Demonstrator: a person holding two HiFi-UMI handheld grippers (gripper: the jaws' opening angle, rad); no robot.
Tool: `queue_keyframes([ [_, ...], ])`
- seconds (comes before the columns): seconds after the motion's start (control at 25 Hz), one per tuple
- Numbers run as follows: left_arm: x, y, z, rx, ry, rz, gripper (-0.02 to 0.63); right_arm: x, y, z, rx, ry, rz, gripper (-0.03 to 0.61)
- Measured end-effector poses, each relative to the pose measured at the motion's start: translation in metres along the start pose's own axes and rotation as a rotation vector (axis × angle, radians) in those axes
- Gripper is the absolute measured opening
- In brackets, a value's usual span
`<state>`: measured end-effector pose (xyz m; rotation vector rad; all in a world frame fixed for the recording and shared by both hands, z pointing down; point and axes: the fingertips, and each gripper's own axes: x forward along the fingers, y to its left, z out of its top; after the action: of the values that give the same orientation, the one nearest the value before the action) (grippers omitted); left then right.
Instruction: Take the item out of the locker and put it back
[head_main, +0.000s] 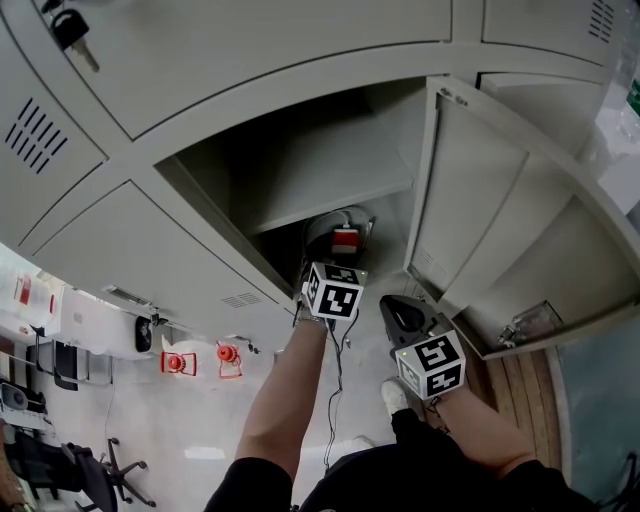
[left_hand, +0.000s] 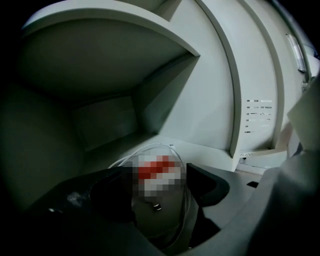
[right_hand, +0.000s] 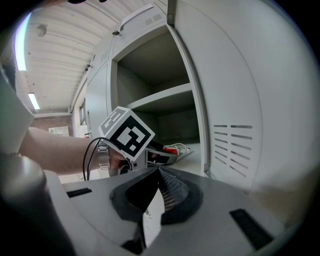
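The locker (head_main: 300, 150) stands open, and on its lower floor sits the item (head_main: 343, 236), a grey pouch-like thing with a red-and-white label and a white cable (left_hand: 150, 149) looped round it. My left gripper (head_main: 335, 262) reaches into the compartment. Its two dark jaws lie against either side of the item (left_hand: 160, 210), so this gripper (left_hand: 160, 189) is shut on it. My right gripper (head_main: 405, 315) hangs outside, in front of the open door. Its jaws are pressed together with nothing between them (right_hand: 158, 172). From there the left gripper's marker cube (right_hand: 127, 132) shows at the locker mouth.
The door (head_main: 470, 200) swings out to the right, with vent slots (right_hand: 235, 145) low on it. A shelf (head_main: 330, 190) divides the compartment above the item. The neighbouring doors are closed; a key (head_main: 72, 30) hangs at upper left. Red objects (head_main: 176, 362) and an office chair (head_main: 100, 470) stand on the floor.
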<state>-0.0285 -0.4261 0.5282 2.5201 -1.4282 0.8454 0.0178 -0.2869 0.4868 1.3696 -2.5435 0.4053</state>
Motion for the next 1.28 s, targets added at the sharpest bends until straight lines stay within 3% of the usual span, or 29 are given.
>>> queue_keyframes([
  [0.36,0.005,0.012,0.001,-0.097,0.032,0.071,0.296,0.003,0.001,-0.004,0.001,0.005,0.011,0.052],
  [0.64,0.011,0.017,-0.002,-0.144,0.103,0.053,0.296,0.006,0.0,-0.004,0.006,0.008,0.016,0.052],
  [1.28,-0.004,0.01,-0.005,-0.12,0.072,0.031,0.285,0.001,-0.002,0.001,0.004,-0.007,0.007,0.052],
])
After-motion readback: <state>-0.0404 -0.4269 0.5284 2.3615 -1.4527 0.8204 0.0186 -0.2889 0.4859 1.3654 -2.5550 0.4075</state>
